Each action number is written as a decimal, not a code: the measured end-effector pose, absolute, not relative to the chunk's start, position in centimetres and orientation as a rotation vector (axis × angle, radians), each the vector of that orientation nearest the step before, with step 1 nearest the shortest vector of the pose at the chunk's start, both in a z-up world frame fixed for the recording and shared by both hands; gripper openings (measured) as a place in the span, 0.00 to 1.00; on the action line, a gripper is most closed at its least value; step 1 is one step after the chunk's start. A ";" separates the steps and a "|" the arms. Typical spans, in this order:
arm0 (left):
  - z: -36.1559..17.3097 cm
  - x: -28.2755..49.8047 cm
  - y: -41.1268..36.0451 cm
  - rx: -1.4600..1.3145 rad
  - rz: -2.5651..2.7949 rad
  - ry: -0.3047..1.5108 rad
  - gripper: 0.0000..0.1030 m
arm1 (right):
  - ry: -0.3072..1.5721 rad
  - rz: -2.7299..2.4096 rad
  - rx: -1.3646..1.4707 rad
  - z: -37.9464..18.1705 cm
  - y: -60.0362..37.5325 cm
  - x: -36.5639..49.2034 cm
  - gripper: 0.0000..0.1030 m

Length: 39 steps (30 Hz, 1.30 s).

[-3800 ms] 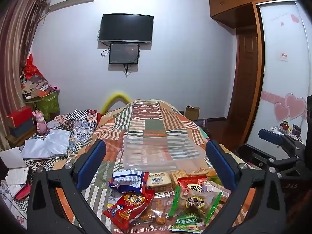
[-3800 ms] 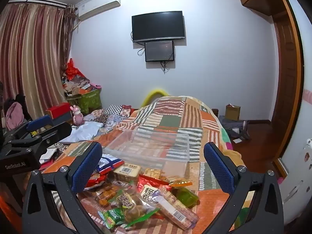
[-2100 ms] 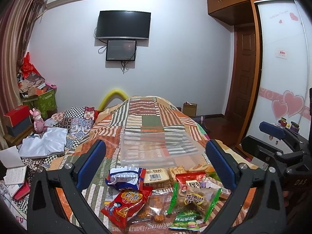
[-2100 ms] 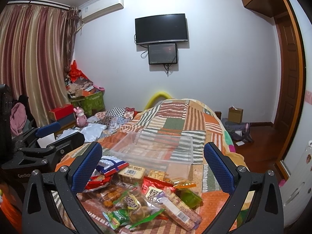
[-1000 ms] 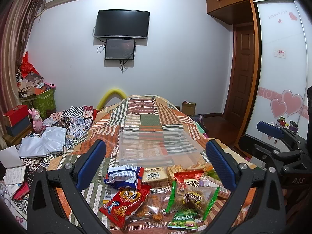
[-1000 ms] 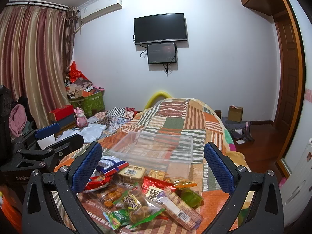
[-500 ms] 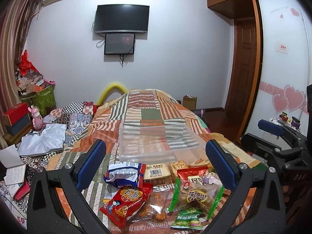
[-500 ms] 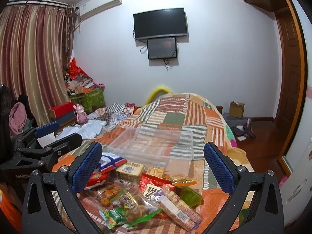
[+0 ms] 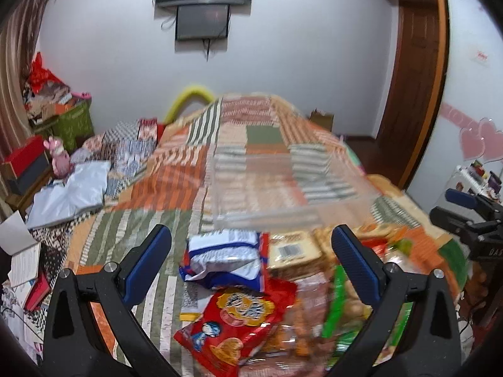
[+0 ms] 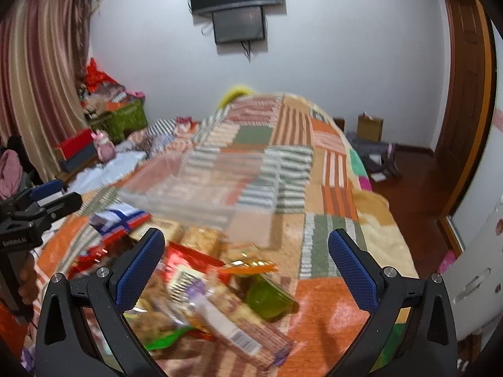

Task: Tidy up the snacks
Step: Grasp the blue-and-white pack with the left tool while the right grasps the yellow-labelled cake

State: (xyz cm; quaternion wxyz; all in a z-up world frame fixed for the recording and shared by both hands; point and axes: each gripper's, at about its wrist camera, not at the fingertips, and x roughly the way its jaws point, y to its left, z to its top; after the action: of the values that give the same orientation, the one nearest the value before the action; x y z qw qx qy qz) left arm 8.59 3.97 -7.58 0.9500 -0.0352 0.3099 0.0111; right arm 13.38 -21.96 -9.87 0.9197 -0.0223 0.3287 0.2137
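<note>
A heap of snack packets lies on a patchwork quilt [image 9: 176,185] on the bed. In the left wrist view a blue-and-white bag [image 9: 224,259] and a red bag [image 9: 239,323] lie between the fingers of my open, empty left gripper [image 9: 251,260]. A clear plastic box [image 9: 283,188] stands just behind the heap and also shows in the right wrist view [image 10: 201,185]. My right gripper [image 10: 246,264] is open and empty above a long biscuit pack [image 10: 232,323] and a green jelly cup [image 10: 267,298]. Both views are blurred.
The right gripper shows at the right edge of the left wrist view [image 9: 471,220]; the left gripper shows at the left edge of the right wrist view [image 10: 37,210]. White cloth [image 9: 69,191] and boxes [image 9: 25,163] lie left of the bed. A wooden door [image 9: 415,78] stands at the right.
Both grippers have tipped down and moved closer to the snack heap, which now looms larger. Both stay open. The snacks and box have not moved.
</note>
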 end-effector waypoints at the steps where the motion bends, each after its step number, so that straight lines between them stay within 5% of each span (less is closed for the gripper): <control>1: -8.1 9.0 4.3 -0.072 0.025 0.652 1.00 | 0.694 0.438 -0.047 -10.3 -22.1 13.8 1.00; 19: -15.0 15.2 7.5 -0.129 0.018 0.914 1.00 | 0.853 0.524 -0.078 -14.4 -22.0 17.3 0.96; 31: -15.9 16.5 8.4 -0.197 -0.030 0.954 0.94 | 0.964 0.611 -0.063 -16.0 -20.0 19.4 0.66; 35: -16.1 16.6 8.7 -0.213 -0.036 0.952 0.91 | 1.014 0.643 -0.038 -16.7 -19.7 19.9 0.50; 39: -16.0 16.6 8.9 -0.221 -0.029 0.945 0.87 | 1.016 0.643 -0.018 -16.8 -19.8 20.0 0.50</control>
State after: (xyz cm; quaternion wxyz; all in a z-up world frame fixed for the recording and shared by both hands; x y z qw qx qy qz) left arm 16.60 8.86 -16.05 0.8844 -0.1060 0.4542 -0.0141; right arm 19.98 -19.84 -16.85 0.8246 -0.0085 0.4778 0.3026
